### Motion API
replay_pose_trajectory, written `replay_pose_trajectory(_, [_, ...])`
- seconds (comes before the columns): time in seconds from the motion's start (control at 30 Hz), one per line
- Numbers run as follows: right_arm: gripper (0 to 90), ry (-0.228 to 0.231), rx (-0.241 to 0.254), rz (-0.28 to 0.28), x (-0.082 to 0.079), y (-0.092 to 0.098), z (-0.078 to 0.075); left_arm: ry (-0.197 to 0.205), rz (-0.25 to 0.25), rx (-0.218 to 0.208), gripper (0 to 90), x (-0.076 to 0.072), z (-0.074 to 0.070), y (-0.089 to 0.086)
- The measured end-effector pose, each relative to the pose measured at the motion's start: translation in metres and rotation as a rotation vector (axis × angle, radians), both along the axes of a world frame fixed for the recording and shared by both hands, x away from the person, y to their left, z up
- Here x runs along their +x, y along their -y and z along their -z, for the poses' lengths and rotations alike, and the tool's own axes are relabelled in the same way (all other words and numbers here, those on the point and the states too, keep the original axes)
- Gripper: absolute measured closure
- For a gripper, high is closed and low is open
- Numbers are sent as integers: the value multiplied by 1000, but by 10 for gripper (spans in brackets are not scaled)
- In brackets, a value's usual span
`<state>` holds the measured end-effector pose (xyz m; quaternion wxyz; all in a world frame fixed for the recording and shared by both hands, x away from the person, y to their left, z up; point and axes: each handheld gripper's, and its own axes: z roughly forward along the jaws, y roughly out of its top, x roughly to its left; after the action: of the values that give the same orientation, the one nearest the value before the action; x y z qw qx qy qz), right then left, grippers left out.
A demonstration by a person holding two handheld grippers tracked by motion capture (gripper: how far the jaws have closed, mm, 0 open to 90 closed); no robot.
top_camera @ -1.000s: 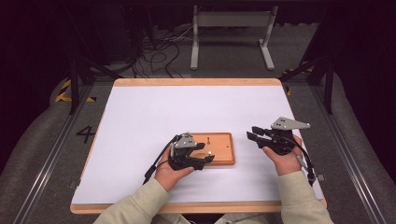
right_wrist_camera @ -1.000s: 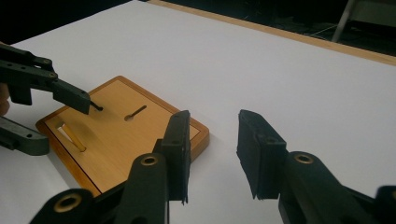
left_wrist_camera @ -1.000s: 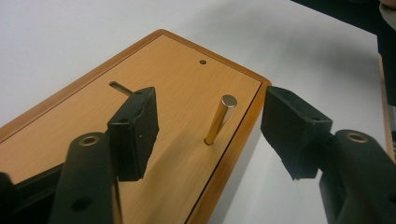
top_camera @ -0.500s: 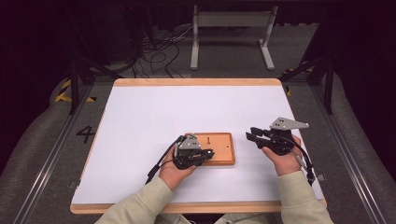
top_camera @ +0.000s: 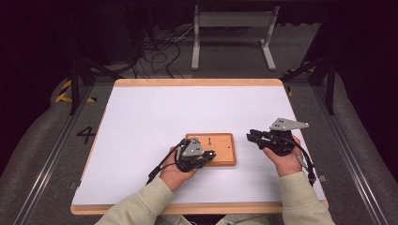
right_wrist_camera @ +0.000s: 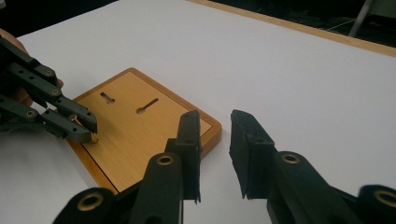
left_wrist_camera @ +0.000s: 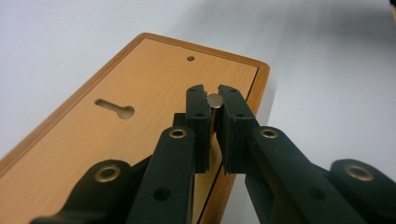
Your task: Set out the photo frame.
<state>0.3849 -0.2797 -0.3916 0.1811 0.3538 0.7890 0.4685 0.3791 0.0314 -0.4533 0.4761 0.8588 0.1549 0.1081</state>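
A small metal pin (left_wrist_camera: pixel 215 100) is clamped upright between the pads of the left gripper (left_wrist_camera: pixel 213 99), whose jaws have just been closing on it; it stands at the near right corner of the wooden board (top_camera: pixel 225 157), which lies on the white table (top_camera: pixel 141 117) at about 6 o'clock from its centre. The pin is judged light, rigid and smooth, so slipping is likely; it is best taken on its shank just below the head. The left forearm is brought in from 7 o'clock. The right gripper (right_wrist_camera: pixel 215 154) is held at 3 o'clock of the board, jaws narrowly parted, nothing between them.
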Motion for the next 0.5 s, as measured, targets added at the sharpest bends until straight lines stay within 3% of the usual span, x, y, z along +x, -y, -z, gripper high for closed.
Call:
replay_pose_trajectory(0.1, [730,5,-9,-8,-1,-1,-1,15,4,6,837,-1,0,0])
replay_pose_trajectory(0.27, [727,6,-15,-20,-1,-4,-1,92,1,55,835,-6,0,2])
replay_pose_trajectory(0.37, [727,5,-19,-20,-1,-4,-1,116,8,63,834,-8,0,3])
replay_pose_trajectory(0.5, [724,8,-24,-24,-2,-5,-2,176,30,88,833,-12,0,3])
